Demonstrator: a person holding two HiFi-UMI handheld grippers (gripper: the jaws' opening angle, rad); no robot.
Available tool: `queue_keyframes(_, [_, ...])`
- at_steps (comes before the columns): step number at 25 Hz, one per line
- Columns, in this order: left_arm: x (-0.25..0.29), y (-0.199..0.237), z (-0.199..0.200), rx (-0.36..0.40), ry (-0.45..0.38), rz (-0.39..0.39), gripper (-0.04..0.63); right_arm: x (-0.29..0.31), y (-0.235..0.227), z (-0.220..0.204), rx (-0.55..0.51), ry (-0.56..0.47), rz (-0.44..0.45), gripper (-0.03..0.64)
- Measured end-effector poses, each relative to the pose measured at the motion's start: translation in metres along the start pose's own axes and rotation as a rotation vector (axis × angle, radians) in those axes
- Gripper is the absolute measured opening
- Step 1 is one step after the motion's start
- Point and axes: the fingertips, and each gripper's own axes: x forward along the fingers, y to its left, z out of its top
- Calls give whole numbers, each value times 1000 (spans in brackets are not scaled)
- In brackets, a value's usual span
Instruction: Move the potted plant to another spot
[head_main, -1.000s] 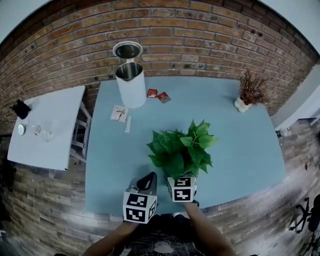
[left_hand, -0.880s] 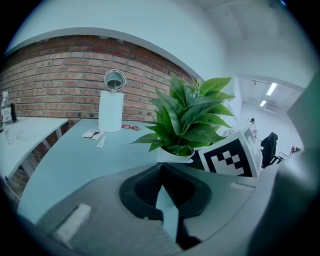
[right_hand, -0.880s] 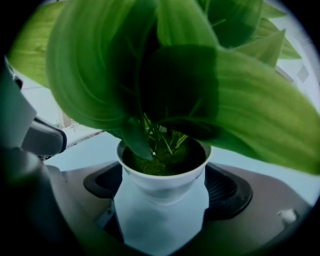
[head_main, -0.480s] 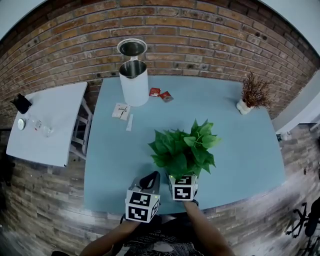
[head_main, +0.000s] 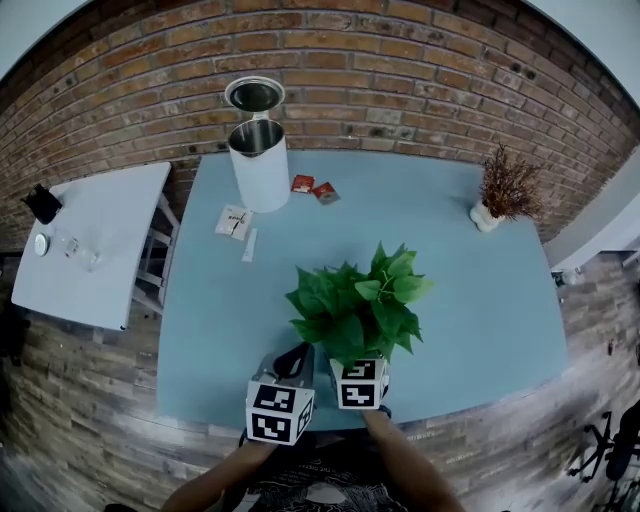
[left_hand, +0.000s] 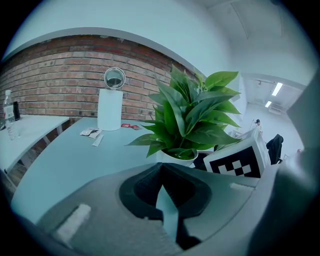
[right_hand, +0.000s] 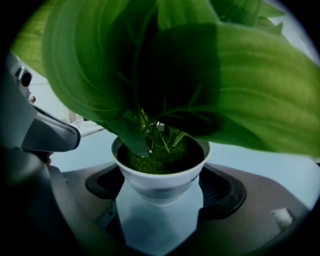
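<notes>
Item 1, potted plant (head_main: 357, 305): we record a leafy green plant in a white pot, upright, over the near half of the blue table (head_main: 470, 300), close to its front edge. We cannot tell whether the pot's base rests on the tabletop.

Item 2, right gripper (right_hand: 160, 187): we find its jaws spread wide with the white pot between them. The black pads touch the pot's sides just below the rim, and leaves hang over the gripper. Its marker cube sits just beside the pot on the near side.

Item 3, left gripper (left_hand: 161, 167): we note it just left of the plant. Its jaws are together at the tips, with nothing between them. It does not touch the pot.

Item 4, white canister (head_main: 259, 165): we list it at the far left of the table by the brick wall (head_main: 400, 90), with its round lid raised.

Item 5, red packets (head_main: 314, 188): we count two, just right of the canister.

Item 6, white packets (head_main: 235, 222): we see them flat on the table, near the canister's front.

Item 7, dried plant (head_main: 505, 185): we enter it in a small white pot at the far right corner, well apart from the green plant.

Item 8, white side table (head_main: 100, 250): we place it left of the blue table.
</notes>
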Motion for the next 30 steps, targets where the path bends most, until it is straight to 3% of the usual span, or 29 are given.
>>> queue_keyframes(30, [35, -50, -3, 13, 14, 2, -3, -10, -54, -14, -5, -12, 21, 465])
